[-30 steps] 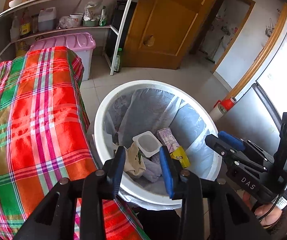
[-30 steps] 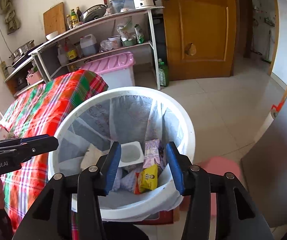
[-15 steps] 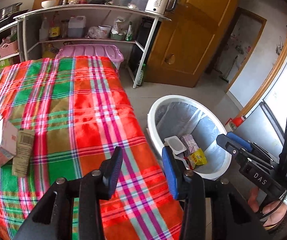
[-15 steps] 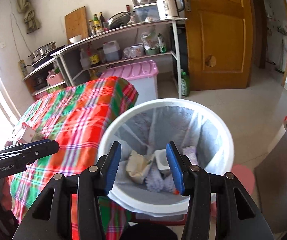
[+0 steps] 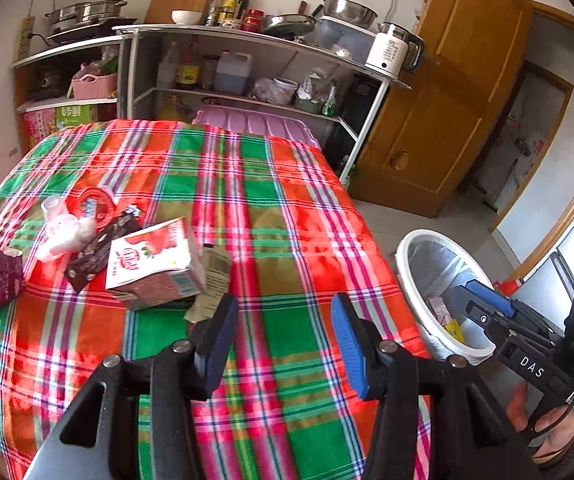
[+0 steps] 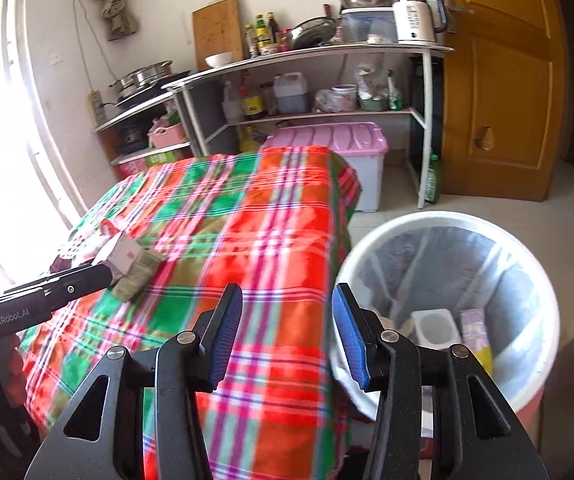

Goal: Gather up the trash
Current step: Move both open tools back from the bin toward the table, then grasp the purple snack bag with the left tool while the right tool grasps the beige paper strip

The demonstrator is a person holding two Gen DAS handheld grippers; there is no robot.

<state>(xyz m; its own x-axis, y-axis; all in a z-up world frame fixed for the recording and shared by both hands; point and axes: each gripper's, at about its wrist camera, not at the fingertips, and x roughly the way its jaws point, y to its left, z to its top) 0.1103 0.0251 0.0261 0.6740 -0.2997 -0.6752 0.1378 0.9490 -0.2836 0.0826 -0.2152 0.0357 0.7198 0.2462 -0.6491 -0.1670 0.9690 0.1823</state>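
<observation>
A pile of trash lies on the plaid-covered table [image 5: 271, 216]: a red and white carton [image 5: 151, 264], a flat brown wrapper [image 5: 213, 280], a dark wrapper [image 5: 95, 248], clear plastic cups [image 5: 63, 228] and a small maroon carton [image 5: 5, 280]. My left gripper [image 5: 285, 340] hovers over the near cloth, right of the pile, its jaws opening with nothing between them. The white lined bin [image 5: 403, 264] stands on the floor at the table's right, holding several scraps. My right gripper [image 6: 285, 336] is open and holds nothing, over the table edge beside the bin [image 6: 447, 218]. The carton [image 6: 123, 252] shows far left there.
A metal shelf [image 5: 247, 36] with bottles, pans and a white kettle [image 5: 391, 52] lines the back wall. A pink-lidded storage box [image 6: 339, 140] sits under it, with a wooden door [image 6: 499, 80] to the right. A hand [image 5: 547, 428] holds the right gripper.
Both views have swung left, away from the bin and over the table. The trash pile has come into the left view. The left jaws stand wider apart.
</observation>
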